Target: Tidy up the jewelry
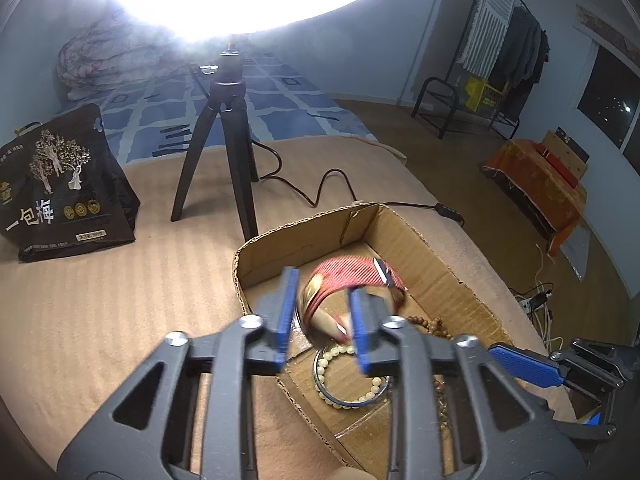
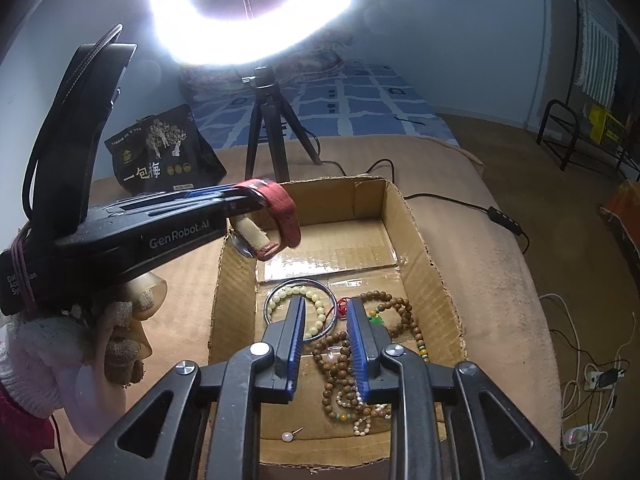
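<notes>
An open cardboard box (image 2: 416, 248) lies on the tan blanket. A silver bangle (image 2: 301, 280), a cream bead bracelet (image 2: 280, 294) and brown wooden bead strands (image 2: 404, 312) lie in it. My left gripper (image 1: 324, 284) is above the box's left wall with its jaws apart. A red-strapped watch (image 1: 348, 272), blurred, hangs at its fingertips; the right wrist view shows the watch (image 2: 280, 208) draped over them. My right gripper (image 2: 326, 308) hovers over the beads, jaws slightly apart with nothing pressed between them. One of its blue fingers (image 1: 524, 364) shows at the box's right side.
A ring light on a black tripod (image 2: 268, 120) stands just behind the box, its cable (image 1: 320, 188) trailing right. A black printed bag (image 1: 60, 184) sits back left. A small pearl pin (image 2: 287, 436) lies near the box's front. A gloved hand (image 2: 120, 344) holds the left gripper.
</notes>
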A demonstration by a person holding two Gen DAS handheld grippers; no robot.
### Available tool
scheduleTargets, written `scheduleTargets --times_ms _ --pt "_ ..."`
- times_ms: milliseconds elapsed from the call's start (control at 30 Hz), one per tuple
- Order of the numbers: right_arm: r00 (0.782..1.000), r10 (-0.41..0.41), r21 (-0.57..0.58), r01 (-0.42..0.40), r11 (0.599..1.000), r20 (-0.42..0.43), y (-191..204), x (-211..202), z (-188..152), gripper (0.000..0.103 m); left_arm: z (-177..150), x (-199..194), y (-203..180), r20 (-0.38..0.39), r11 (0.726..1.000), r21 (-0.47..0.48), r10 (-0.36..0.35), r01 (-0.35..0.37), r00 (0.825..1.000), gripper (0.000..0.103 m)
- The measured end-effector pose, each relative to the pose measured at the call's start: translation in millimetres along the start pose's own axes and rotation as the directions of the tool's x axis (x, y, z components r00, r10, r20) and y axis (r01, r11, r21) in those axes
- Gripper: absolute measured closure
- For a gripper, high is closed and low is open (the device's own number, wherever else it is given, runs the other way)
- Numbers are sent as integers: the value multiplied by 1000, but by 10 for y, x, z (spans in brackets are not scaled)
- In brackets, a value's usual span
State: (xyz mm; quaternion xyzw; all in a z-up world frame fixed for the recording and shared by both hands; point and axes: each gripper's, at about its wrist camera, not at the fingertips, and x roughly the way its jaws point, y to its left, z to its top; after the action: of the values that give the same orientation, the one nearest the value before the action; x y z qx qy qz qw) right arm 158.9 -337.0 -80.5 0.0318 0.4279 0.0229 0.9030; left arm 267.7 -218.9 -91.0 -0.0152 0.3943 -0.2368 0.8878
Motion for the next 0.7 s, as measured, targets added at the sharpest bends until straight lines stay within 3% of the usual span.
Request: scheduleTargets --times_ms 100,167,367,567,700 --pt "1000 -8 -2 8 1000 -3 -2 2 -8 71 2 -26 1 12 1000 -4 -3 3 1000 65" --pt "1000 -15 -4 15 1000 -3 -4 3 -11 54 13 -52 -5 20 1000 -3 -3 3 1000 54" --pt "999 -44 -2 44 999 12 -10 -33 -13 27 25 -119 -20 32 1000 6 5 -5 999 51" --pt "998 -54 2 54 999 21 -17 -89 -18 21 9 -213 -9 38 1000 3 14 -14 999 50" --pt "998 -60 1 60 998 29 -12 -153 -25 19 -12 -307 -1 49 1000 -1 21 -21 999 43"
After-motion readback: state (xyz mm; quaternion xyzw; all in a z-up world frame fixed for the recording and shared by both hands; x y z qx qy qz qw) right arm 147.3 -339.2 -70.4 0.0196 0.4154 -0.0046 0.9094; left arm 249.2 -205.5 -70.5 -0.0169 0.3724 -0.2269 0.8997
